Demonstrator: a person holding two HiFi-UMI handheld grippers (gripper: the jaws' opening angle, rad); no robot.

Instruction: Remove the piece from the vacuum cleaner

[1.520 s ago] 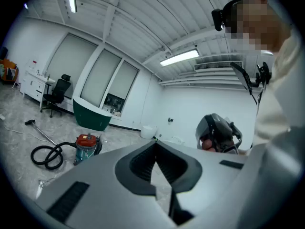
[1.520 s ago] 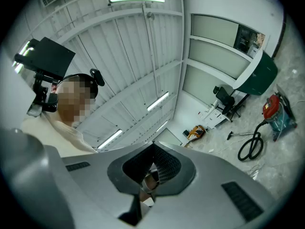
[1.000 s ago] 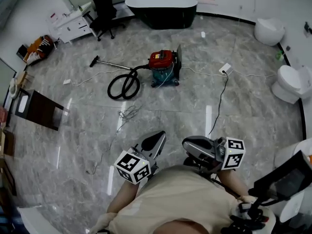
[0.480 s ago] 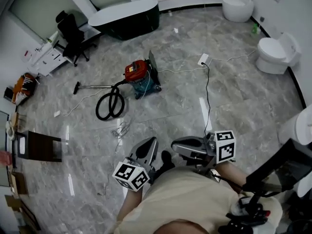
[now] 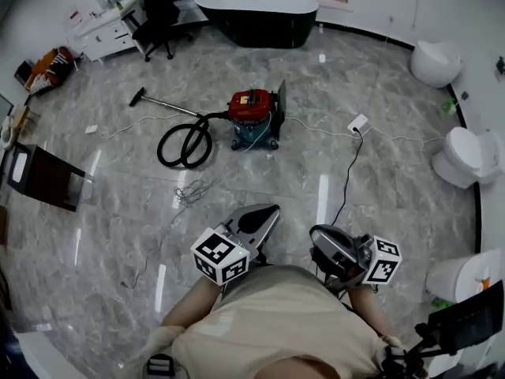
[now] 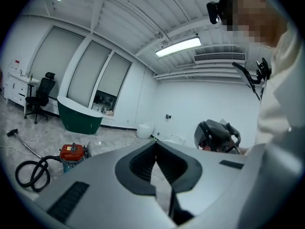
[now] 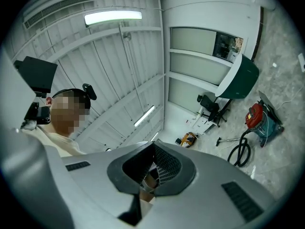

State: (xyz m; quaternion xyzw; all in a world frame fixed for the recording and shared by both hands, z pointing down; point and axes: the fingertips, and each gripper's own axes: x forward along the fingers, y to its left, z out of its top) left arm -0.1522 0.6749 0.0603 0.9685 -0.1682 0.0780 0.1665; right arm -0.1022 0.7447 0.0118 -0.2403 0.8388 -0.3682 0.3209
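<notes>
1. Head view shows the left hand-held gripper (image 5: 268,212) and the right hand-held gripper (image 5: 322,242) close to the person's chest, well short of the vacuum cleaner (image 5: 254,117). In their own views, each has its jaws together with nothing between them.
2. Over the last second the view swung aside and back. Both grippers slid along with the body, the right one turning to point more toward the vacuum cleaner, which now sits slightly lower in view. I read this as walking up to it. Nothing has been touched, so the removal has not begun.
3. The floor (image 5: 118,212) is glossy grey marble-look tile streaked with light reflections.
   - A loose tangle of thin wire (image 5: 189,189) lies on the near side of the vacuum cleaner.
   - A black cable (image 5: 347,172) runs toward the person from a white socket block (image 5: 358,123), which sits to the right of the vacuum cleaner.
4. The vacuum cleaner stands upright, with a red top on a teal body.
   - Its black hose (image 5: 183,144) is coiled just to its left.
   - A metal wand (image 5: 170,103) leads further left to a floor nozzle (image 5: 138,97).
   - The piece to take off is probably the hose or the wand, but I cannot tell which.
5. Beyond the vacuum cleaner stands a dark bathtub (image 5: 256,10). An office chair (image 5: 158,6) and white drawers (image 5: 102,38) are behind and to its left. Well apart to its right are two toilets (image 5: 465,156).
</notes>
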